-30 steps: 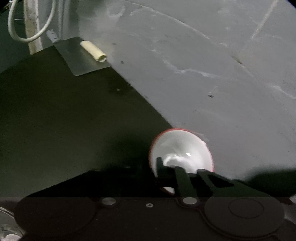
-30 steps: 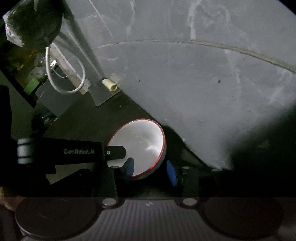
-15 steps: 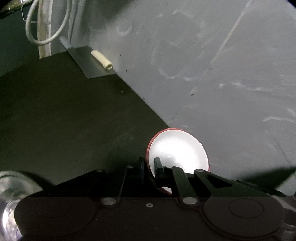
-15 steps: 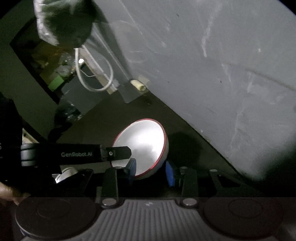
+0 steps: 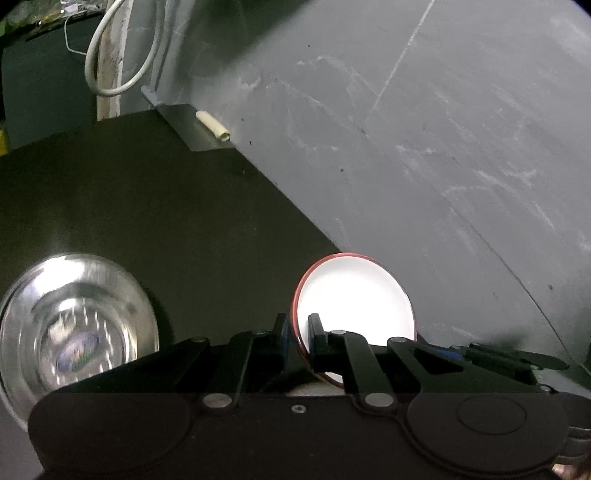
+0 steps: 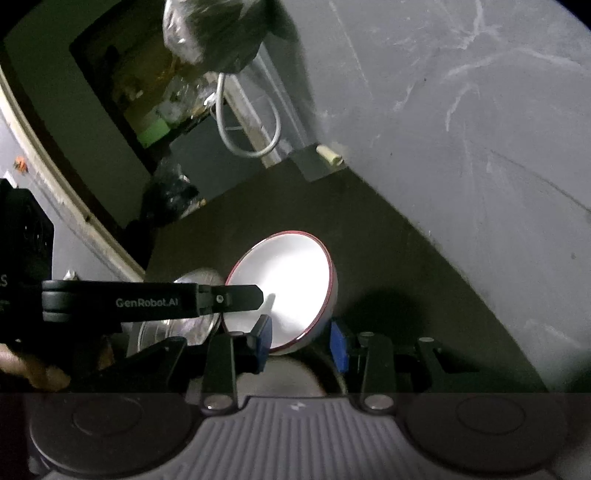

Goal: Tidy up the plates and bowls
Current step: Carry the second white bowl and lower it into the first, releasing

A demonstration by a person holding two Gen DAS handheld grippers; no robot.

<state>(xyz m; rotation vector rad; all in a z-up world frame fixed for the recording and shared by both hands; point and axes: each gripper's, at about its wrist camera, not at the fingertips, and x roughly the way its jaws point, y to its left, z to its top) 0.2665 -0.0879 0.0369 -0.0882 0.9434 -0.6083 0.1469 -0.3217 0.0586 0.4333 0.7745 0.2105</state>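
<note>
A white bowl with a red rim (image 5: pixel 354 295) is tilted up above the dark counter, its inside facing the cameras. My left gripper (image 5: pixel 297 332) is shut on the bowl's left rim, one finger inside and one outside. In the right wrist view the same bowl (image 6: pixel 288 284) has my right gripper (image 6: pixel 301 341) shut on its near wall, with one blue pad (image 6: pixel 264 336) inside and the other outside. The left gripper (image 6: pixel 240 297) reaches in from the left to the rim. A shiny steel dish (image 5: pixel 74 325) lies on the counter to the left, also seen behind the left gripper as the steel dish (image 6: pixel 173 328).
A scuffed grey wall (image 5: pixel 443 147) runs along the right of the dark counter (image 5: pixel 147 221). At the far corner are a white cable loop (image 5: pixel 110 70) and a cream tube (image 5: pixel 214 127) on a metal sheet. A plastic bag (image 6: pixel 214 33) hangs above. A hand (image 6: pixel 29 369) holds the left gripper.
Both grippers have carried the bowl up and back from the wall corner. The steel dish has come into view at the left, and more of the counter shows.
</note>
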